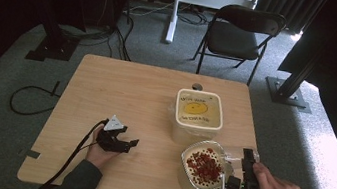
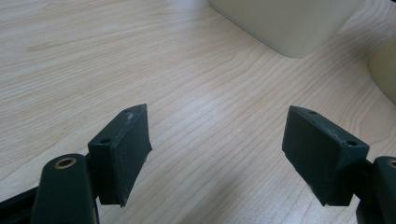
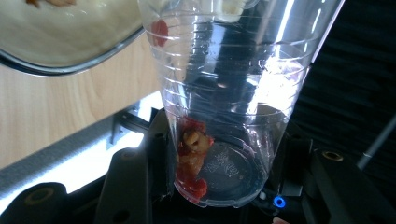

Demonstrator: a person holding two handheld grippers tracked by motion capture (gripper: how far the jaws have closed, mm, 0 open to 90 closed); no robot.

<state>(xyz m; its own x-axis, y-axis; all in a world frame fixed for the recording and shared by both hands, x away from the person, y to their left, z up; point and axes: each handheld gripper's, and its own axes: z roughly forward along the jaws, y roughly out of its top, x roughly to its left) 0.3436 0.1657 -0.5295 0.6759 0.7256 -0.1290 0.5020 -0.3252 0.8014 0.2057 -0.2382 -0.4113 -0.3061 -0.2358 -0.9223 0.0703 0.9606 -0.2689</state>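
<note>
My right gripper point(image 3: 219, 186) is clamped on a clear plastic cup point(image 3: 224, 93), tipped with its mouth at the rim of the glass bowl point(image 1: 183, 177) of cream topped with red berries just ahead. A few berry bits point(image 3: 191, 158) cling near the cup's base, which I see in the right gripper view. Beyond the bowl stands a lidded tub point(image 1: 199, 110). My left gripper point(image 1: 123, 144) rests wide open, holding nothing, on the bare wooden table point(image 2: 93, 56).
</note>
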